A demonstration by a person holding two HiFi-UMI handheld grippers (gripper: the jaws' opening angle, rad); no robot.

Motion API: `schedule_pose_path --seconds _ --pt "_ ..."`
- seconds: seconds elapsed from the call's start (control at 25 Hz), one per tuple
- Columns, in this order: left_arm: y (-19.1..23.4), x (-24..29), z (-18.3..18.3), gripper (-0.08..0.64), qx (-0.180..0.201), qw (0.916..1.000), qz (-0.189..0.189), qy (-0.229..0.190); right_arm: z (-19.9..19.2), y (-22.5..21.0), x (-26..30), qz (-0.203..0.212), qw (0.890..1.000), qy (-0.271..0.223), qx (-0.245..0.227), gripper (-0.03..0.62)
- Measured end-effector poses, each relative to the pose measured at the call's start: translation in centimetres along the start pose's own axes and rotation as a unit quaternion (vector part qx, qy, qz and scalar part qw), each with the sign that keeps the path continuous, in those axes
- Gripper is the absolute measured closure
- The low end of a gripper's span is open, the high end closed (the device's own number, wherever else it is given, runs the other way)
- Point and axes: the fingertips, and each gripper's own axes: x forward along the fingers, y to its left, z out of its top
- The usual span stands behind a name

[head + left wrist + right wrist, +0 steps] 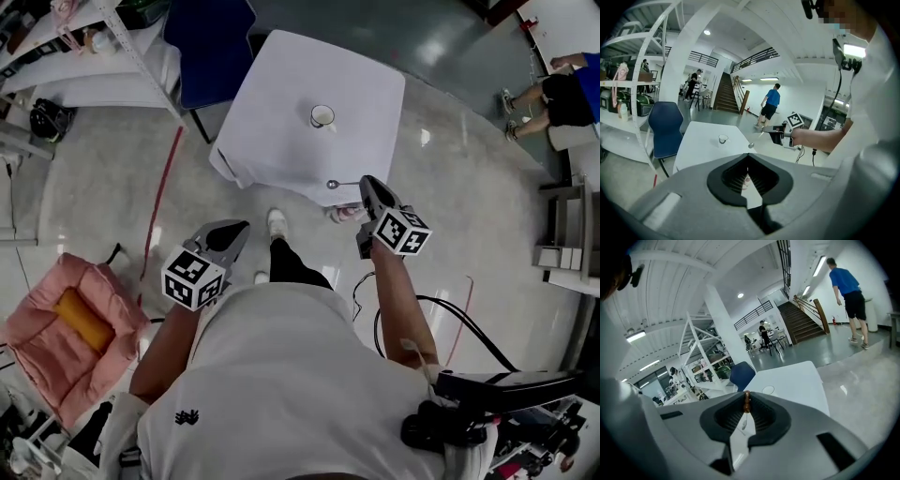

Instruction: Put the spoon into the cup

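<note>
Head view: the spoon (342, 184) sticks out sideways from the tips of the right gripper (367, 183), with its bowl at the near edge of the table (281, 94)
Spoon grip: in the right gripper view the jaws are pinched on the brown end of the spoon (746, 401), and the metal bowl shows lower down through the gap behind the tips
Cup: the cup (322, 115) stands upright near the middle of the table, well apart from the spoon, and nothing shows inside it; it also shows in the left gripper view (723, 138) and the right gripper view (768, 390)
Right gripper: clamped on the spoon, pointing toward the table (787, 380)
Left gripper: the left gripper (239, 227) is held back from the table beside the person's leg; in its own view (748, 156) the jaw tips meet with nothing between them
Table: covered with a white cloth, bare apart from the cup
Chair: a blue chair (211, 47) stands at the far side of the table
Floor, left: a pink cushion (66, 328) with a yellow piece on it
Background: a person in a blue shirt (846, 287) stands near a staircase (806, 319)
</note>
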Motion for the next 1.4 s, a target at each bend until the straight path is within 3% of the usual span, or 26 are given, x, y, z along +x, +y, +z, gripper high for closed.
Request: schedule_pose_path --seconds 0.28,0.48,0.96,1.4 --pt "5.6 4.8 6.4 0.549 0.001 0.9994 0.030 0.018 5.5 -6.4 11.1 -0.010 1.000 0.000 0.014 0.549" --pt "8.6 9.1 9.4 0.551 -0.002 0.9984 0.047 0.032 7.4 -10.7 17.3 -0.019 0.999 0.005 0.028 0.549" --pt "14.3 12.8 12.9 0.551 0.001 0.9966 0.056 0.061 3.8 -15.2 27.9 -0.038 0.997 0.042 0.058 0.549" --pt "16.6 14.2 13.7 0.551 0.009 0.9947 0.054 0.087 0.6 -16.2 30.5 -0.035 0.995 0.042 0.089 0.548"
